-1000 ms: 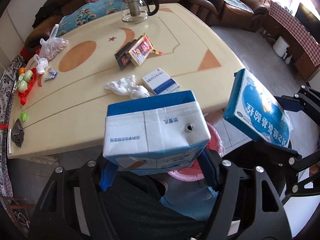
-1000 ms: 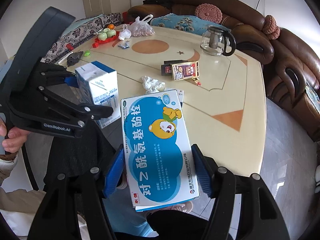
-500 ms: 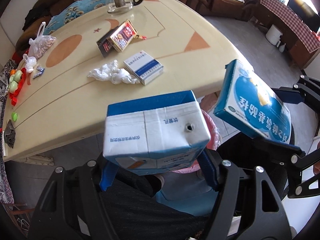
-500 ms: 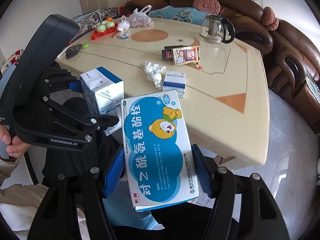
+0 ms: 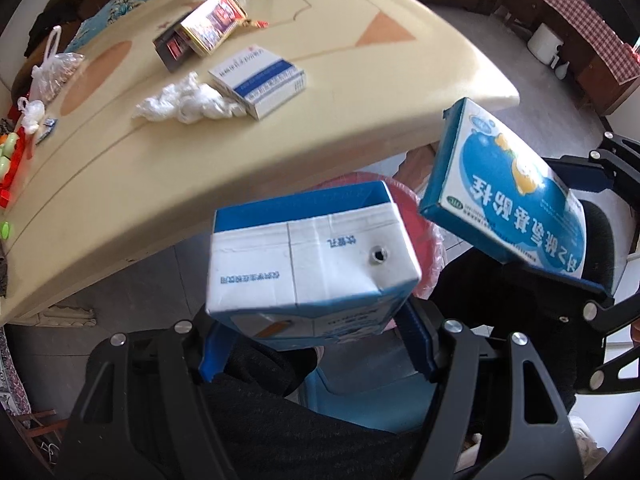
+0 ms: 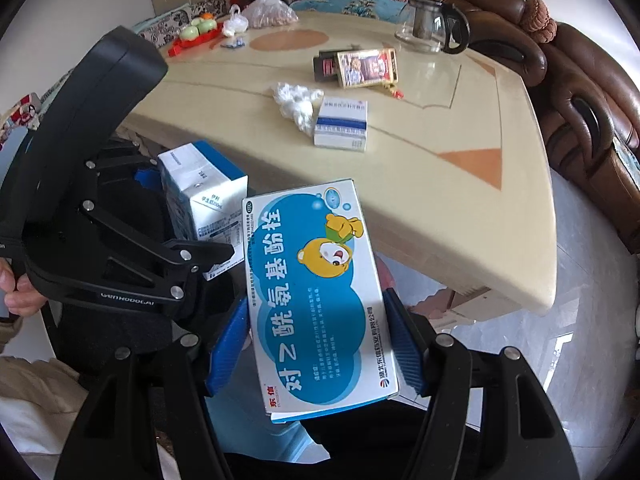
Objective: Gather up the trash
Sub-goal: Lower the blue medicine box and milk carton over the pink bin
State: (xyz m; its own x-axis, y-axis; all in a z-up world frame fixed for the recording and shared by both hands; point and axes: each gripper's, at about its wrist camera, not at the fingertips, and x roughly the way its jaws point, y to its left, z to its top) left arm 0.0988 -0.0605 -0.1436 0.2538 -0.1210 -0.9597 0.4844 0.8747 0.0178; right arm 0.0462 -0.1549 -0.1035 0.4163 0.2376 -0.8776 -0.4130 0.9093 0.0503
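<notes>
My left gripper (image 5: pixel 316 344) is shut on a white and blue milk carton (image 5: pixel 308 264), held in the air off the table's near edge, above a red bin with a plastic liner (image 5: pixel 416 224). The carton also shows in the right wrist view (image 6: pixel 204 196). My right gripper (image 6: pixel 316 348) is shut on a flat blue medicine box with a cartoon bear (image 6: pixel 316 292), held just right of the carton; the box also shows in the left wrist view (image 5: pixel 508 196). A crumpled white tissue (image 5: pixel 184 100) and a white and blue small box (image 5: pixel 260 76) lie on the cream table (image 5: pixel 320 120).
Farther back on the table are a red and gold box beside a dark box (image 6: pixel 360 68), a glass teapot (image 6: pixel 428 24), a plastic bag of nuts (image 6: pixel 268 10) and a red tray with fruit (image 6: pixel 196 32). Brown sofas (image 6: pixel 580 92) ring the table. A blue stool (image 5: pixel 360 396) is below me.
Both grippers have drawn back from the table and lowered, each still holding its box. The table edge now sits higher in both views and the red bin shows more behind the carton.
</notes>
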